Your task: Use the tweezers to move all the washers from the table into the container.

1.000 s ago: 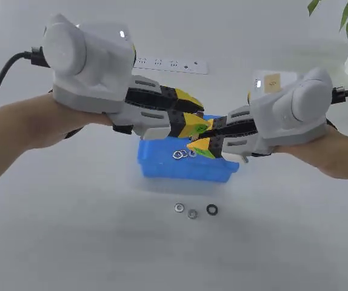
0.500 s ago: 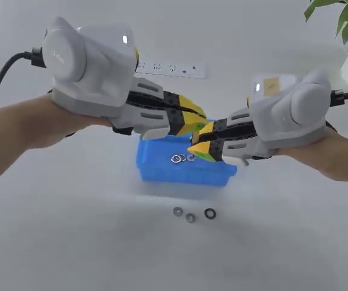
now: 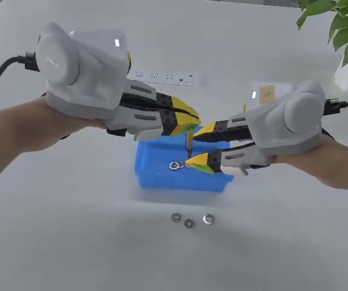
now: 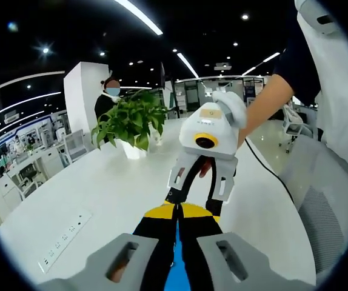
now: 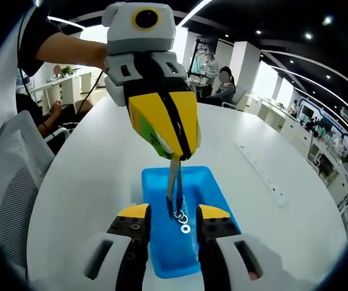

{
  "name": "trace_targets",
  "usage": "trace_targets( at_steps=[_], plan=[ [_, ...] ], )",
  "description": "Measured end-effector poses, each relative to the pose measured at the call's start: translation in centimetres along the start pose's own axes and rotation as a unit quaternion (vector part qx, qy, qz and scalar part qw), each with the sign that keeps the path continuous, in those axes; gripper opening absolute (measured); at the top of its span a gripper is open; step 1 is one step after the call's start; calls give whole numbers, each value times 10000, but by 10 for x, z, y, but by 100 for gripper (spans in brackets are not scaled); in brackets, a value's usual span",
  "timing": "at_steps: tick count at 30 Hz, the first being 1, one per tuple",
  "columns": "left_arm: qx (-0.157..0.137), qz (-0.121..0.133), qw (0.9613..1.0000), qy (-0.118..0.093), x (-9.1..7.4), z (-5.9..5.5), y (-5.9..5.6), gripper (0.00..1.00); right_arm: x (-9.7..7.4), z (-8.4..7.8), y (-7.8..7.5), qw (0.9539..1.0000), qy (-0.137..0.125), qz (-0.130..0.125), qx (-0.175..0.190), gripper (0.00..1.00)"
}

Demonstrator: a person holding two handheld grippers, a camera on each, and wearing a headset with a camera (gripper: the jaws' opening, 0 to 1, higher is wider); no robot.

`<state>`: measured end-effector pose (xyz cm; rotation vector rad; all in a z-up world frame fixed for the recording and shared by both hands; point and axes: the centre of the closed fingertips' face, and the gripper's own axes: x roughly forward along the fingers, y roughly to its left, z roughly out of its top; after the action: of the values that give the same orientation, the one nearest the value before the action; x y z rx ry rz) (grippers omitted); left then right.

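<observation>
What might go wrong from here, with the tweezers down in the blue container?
1. The tweezers hang from the left gripper with the open right gripper close beside them; a bump might twist them in the grip.
2. Their tips sit right at the washers in the blue container, so lifting out may drag one along.
3. Three washers on the table lie close together and may scatter when picked.

Standing here, I can't read any text clearly. The grey, yellow-tipped left tool [image 3: 193,115] has faint lettering [image 3: 51,61] on its round housing, too blurred to make out. The matching right tool [image 3: 196,146] carries a small tan sticker [image 3: 267,93], possibly with a mark on it.
</observation>
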<state>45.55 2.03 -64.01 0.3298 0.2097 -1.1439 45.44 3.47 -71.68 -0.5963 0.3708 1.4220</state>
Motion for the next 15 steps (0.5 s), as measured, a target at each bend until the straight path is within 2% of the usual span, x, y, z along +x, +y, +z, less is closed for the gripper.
trace_targets(
  at_steps=[3,6,9,13,15],
  plan=[
    [52,10,10000,7,-2,4,-2,4,-7,1,2,9999,-105,-56,112,35],
    [144,11,9999,11,-6,9,-3,4,-16,3,5,9994,-218,-134,216,44],
    [379,8,9993,77,-10,16,-6,4,-23,7,14,9991,-362,-83,208,50],
    [446,20,9990,41,-18,24,-11,4,-32,13,27,9984,-508,-75,251,57],
    [477,48,9988,29,-21,26,-15,4,-33,13,41,9981,-529,138,293,62]
  ],
)
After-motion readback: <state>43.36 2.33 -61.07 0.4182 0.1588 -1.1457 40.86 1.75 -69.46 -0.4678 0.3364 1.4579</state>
